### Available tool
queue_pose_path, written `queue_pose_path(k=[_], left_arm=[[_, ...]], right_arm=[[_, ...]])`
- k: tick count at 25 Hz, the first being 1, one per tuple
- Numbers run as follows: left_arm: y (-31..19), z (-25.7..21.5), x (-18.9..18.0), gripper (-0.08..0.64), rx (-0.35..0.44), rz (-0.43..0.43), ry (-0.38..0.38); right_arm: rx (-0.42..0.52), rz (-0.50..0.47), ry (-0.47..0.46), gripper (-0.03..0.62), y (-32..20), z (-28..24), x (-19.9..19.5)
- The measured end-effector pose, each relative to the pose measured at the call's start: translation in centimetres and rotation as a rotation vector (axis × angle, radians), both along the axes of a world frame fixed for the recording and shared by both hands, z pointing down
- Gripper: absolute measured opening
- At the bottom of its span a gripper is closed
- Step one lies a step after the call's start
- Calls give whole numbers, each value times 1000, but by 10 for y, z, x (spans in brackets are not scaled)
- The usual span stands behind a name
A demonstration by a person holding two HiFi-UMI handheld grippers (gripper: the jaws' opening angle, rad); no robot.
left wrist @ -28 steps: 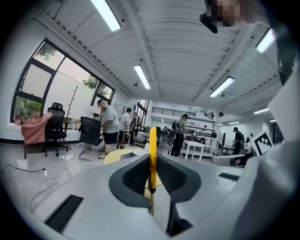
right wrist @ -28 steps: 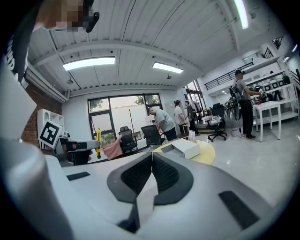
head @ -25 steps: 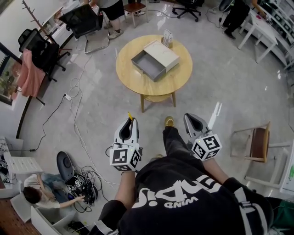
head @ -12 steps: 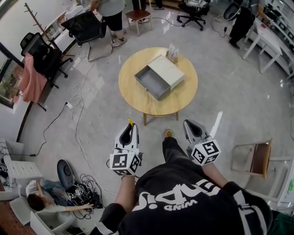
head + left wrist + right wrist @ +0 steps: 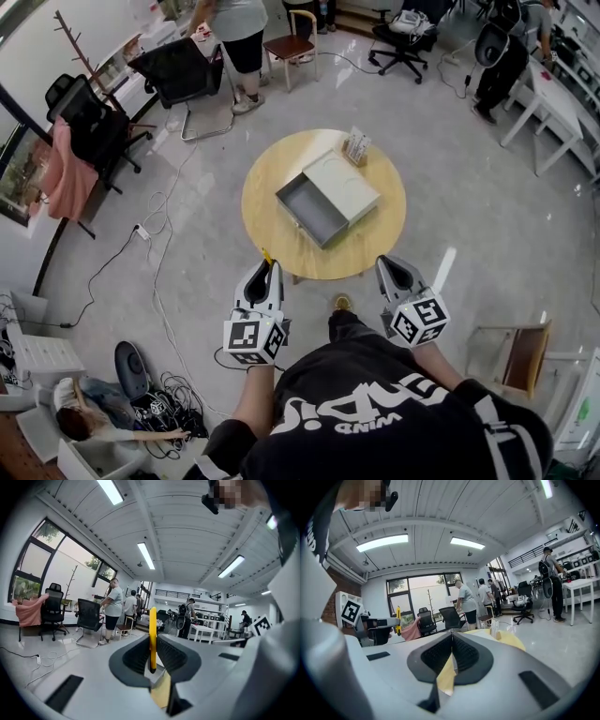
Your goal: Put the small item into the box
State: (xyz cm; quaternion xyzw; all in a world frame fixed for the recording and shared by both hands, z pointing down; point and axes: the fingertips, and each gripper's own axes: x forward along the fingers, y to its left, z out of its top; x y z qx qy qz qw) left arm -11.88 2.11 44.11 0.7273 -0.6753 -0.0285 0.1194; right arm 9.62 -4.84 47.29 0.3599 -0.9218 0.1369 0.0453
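A thin yellow item [image 5: 152, 630] stands upright between the jaws of my left gripper [image 5: 153, 657], which is shut on it. In the head view its yellow tip [image 5: 266, 256] pokes out past the left gripper [image 5: 264, 277]. The box [image 5: 342, 185] is pale, with a grey drawer [image 5: 308, 210] pulled open toward me. It sits on the round wooden table [image 5: 274, 173] just ahead of both grippers. My right gripper [image 5: 397, 274] is level with the left one, shut with nothing between its jaws [image 5: 452, 645]. Both grippers are short of the table's near edge.
A small card stand [image 5: 356, 145] sits on the table behind the box. Cables [image 5: 159, 281] trail over the floor at the left, where a person [image 5: 80, 417] sits low down. A wooden chair [image 5: 520, 359] is at the right; office chairs [image 5: 178, 61] and standing people are beyond the table.
The table and box have come closer, sliding down the head view toward the grippers. Both grippers keep the same pose, the left still holding the yellow item.
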Motion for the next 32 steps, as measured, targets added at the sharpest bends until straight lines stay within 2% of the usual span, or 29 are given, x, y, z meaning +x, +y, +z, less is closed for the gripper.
queue_pose_path(k=[10,16,32], left_arm=[[-77,-11,-4,55,15,-58,-6],[-109,-11,-19,55,7,-109,3],[-158,-5,-65,55,1,-58,-21]], right_arm=[[2,-62,2,3,-88,-4,-5],[1,-109,9,5,-131,-10,-23],[-17,-74,-18,3,-175,1,-71]])
